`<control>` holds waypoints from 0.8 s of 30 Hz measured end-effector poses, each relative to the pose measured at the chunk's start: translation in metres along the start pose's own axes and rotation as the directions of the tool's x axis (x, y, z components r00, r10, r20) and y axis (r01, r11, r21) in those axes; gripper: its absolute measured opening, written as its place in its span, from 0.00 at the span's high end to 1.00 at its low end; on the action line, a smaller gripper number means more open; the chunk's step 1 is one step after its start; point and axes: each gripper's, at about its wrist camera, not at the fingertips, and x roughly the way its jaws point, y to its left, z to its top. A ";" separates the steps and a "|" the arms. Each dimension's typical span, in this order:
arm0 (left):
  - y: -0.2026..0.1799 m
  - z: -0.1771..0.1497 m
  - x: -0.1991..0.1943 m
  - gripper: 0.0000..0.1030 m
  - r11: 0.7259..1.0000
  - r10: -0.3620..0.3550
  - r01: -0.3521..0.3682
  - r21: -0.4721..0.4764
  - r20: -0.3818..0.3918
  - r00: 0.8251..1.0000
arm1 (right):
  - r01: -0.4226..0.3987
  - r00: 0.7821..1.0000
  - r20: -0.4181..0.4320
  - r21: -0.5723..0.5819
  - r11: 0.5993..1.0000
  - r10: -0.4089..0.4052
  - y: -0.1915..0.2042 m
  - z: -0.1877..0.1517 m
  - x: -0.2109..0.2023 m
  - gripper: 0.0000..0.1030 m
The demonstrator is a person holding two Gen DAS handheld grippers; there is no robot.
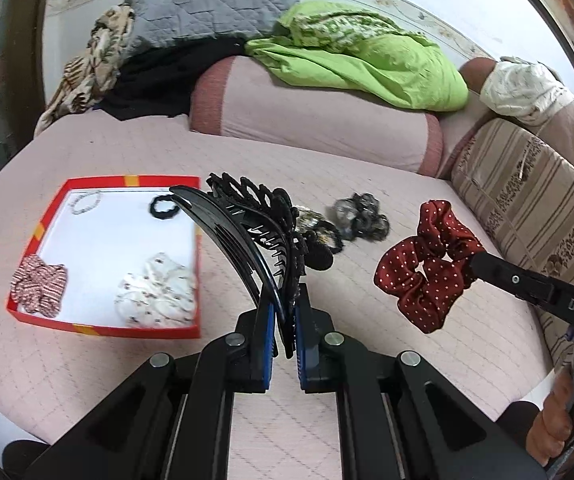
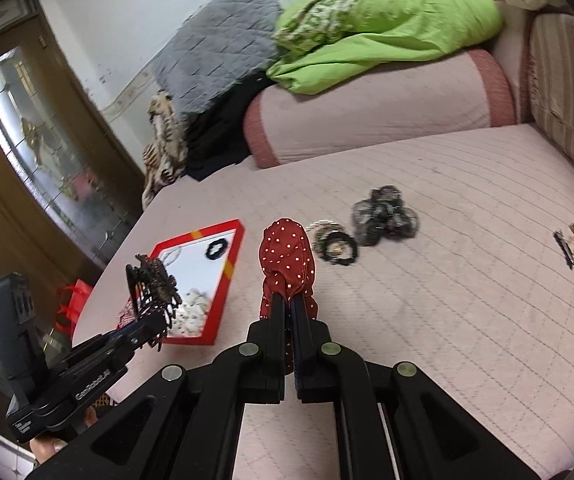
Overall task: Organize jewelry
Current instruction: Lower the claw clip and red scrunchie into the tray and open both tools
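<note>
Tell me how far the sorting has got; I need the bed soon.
Partly done. The red box already holds four pieces, among them a black hair tie and a white scrunchie. In hand: the left gripper grips a black clip, and the right gripper a red scrunchie. Left on the bed: a bracelet pile, a dark clump and small pieces.

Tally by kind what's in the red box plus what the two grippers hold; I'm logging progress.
Scrunchies: 3 (striped scrunchie and floral scrunchie in the red box, dotted scrunchie in the right gripper)
Black hair tie: 1
Bead bracelet: 1
Black hair clip: 1 (in the left gripper)
Total: 6
</note>
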 end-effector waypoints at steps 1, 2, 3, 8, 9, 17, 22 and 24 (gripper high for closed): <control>0.005 0.001 -0.001 0.92 1.000 0.007 -0.007 -0.004 0.004 1.000 | -0.006 1.000 -0.002 -0.009 1.000 0.006 0.005 0.000 0.002 0.96; 0.010 0.001 -0.002 0.92 1.000 0.015 -0.014 -0.010 0.009 1.000 | -0.011 1.000 -0.005 -0.018 1.000 0.011 0.010 0.001 0.004 0.96; 0.015 0.002 -0.003 0.92 1.000 0.021 -0.021 -0.015 0.012 1.000 | -0.017 1.000 -0.007 -0.028 0.999 0.017 0.017 0.002 0.007 0.96; 0.042 0.005 -0.006 0.92 0.997 0.067 -0.065 -0.047 0.030 0.997 | -0.048 0.999 -0.022 -0.060 0.997 0.047 0.041 0.003 0.019 0.96; 0.048 0.005 -0.007 0.92 0.996 0.075 -0.073 -0.055 0.032 0.997 | -0.053 0.998 -0.026 -0.066 0.996 0.052 0.046 0.004 0.022 0.96; 0.107 0.023 -0.007 0.92 0.982 0.145 -0.139 -0.129 0.032 0.989 | -0.083 0.995 -0.063 -0.119 0.989 0.076 0.081 0.012 0.047 0.96; 0.141 0.037 0.002 0.92 0.972 0.186 -0.179 -0.154 0.028 0.982 | -0.101 0.992 -0.085 -0.137 0.985 0.090 0.101 0.019 0.069 0.96; 0.151 0.042 0.006 0.92 0.969 0.195 -0.188 -0.161 0.025 0.981 | -0.112 0.990 -0.098 -0.139 0.984 0.099 0.109 0.022 0.081 0.96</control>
